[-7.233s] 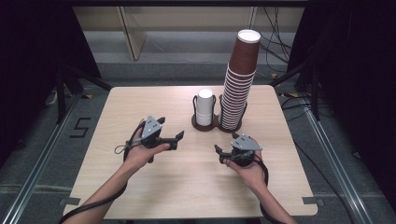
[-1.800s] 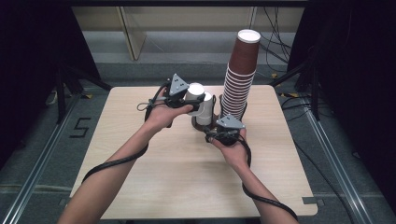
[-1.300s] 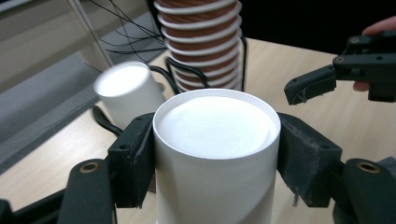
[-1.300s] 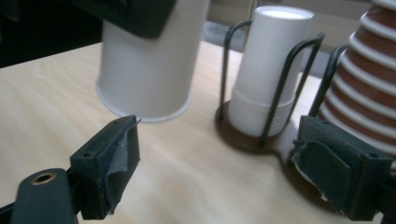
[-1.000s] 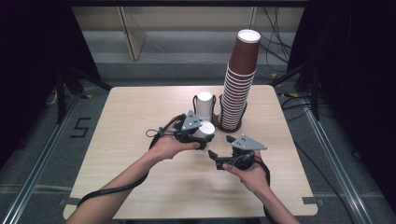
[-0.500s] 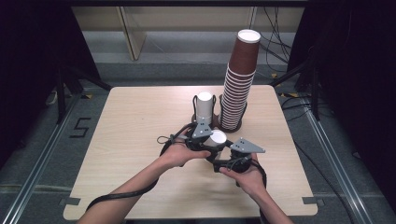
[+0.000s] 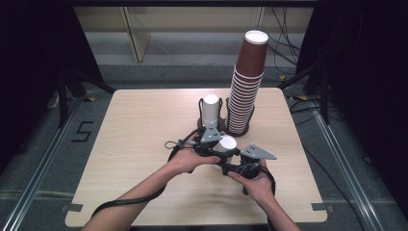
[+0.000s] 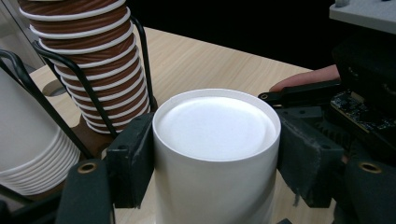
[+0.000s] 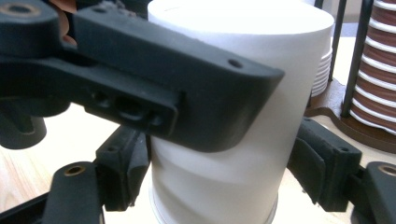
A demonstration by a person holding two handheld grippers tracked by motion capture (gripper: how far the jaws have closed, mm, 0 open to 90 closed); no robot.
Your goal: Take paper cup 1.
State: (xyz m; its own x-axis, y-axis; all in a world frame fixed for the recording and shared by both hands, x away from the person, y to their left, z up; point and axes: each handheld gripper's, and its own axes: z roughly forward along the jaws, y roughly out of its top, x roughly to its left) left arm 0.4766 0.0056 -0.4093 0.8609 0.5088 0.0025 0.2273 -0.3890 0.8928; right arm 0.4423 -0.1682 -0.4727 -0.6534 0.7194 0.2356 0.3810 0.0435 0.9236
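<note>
Holding a white cup (image 7: 226,143) upside down above the middle of the table (image 7: 144,125), the left gripper (image 7: 217,148) has its jaws pressed on both sides of the cup. The right gripper (image 7: 230,166) meets it from the other side; its jaws stand at both sides of the lower part of the same cup, but I cannot tell if they touch it. Behind, a black wire holder (image 7: 211,126) keeps a short stack of white cups (image 7: 210,109) and, just beside it, a tall stack of brown cups (image 7: 245,91), all upside down.
</note>
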